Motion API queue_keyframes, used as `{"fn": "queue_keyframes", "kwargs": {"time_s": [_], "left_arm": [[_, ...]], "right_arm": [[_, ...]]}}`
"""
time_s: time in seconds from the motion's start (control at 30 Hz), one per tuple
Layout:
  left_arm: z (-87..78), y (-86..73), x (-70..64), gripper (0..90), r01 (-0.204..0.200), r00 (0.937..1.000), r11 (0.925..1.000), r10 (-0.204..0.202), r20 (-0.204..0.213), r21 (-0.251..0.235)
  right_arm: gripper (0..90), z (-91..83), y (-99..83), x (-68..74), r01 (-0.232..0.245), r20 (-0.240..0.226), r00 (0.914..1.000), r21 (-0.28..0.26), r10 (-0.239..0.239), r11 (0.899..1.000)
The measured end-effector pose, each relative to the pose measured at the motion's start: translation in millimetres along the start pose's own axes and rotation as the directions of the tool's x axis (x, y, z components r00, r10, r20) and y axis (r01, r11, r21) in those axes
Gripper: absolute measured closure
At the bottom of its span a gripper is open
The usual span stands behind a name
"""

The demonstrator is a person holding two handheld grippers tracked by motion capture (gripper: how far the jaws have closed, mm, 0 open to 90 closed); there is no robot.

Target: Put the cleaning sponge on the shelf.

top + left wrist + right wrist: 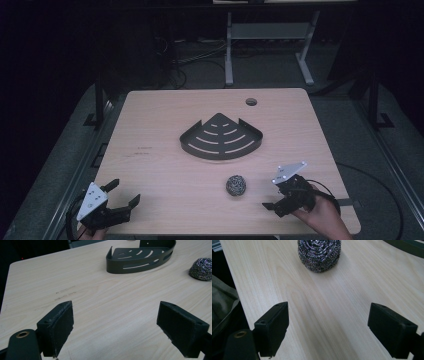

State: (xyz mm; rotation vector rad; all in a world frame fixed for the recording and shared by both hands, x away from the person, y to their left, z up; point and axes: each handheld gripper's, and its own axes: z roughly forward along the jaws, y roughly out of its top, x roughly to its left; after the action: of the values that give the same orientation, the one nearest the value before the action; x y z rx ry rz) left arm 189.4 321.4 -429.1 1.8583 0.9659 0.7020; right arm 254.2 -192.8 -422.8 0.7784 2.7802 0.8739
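Pale wooden table (165,170) before me: the steel scourer (236,185) sits near my right tongs (274,200), both tongs spread wide, left tongs (122,192) idle. It looks light and springy; I'd pinch it across its middle.

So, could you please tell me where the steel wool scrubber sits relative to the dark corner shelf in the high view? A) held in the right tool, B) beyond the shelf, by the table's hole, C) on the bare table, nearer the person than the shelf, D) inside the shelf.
C: the steel wool scrubber lies on the wooden table, apart from the corner shelf, with the right tool open beside it.
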Motion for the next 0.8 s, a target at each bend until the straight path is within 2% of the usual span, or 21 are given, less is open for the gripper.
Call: {"fn": "queue_keyframes", "kwargs": {"time_s": [0.37,0.57,0.8], "left_arm": [[-0.3,0.4,0.8,13.3,-0.005,1.0000,1.0000,0.005,0.001,0.000],[-1.4,-0.1,2.4,13.2,0.001,1.0000,1.0000,-0.001,-0.006,-0.005],[-2.1,-0.3,3.0,13.3,0.002,1.0000,1.0000,-0.002,-0.009,-0.005]], "right_arm": [[16.9,9.2,19.8,3.4,0.039,-0.027,0.9989,0.002,-0.038,0.999],[17.8,18.3,31.1,2.9,0.067,-0.051,0.9965,0.023,-0.066,0.998],[17.3,25.8,41.9,1.8,0.074,-0.071,0.9950,0.046,-0.071,0.996]]}}
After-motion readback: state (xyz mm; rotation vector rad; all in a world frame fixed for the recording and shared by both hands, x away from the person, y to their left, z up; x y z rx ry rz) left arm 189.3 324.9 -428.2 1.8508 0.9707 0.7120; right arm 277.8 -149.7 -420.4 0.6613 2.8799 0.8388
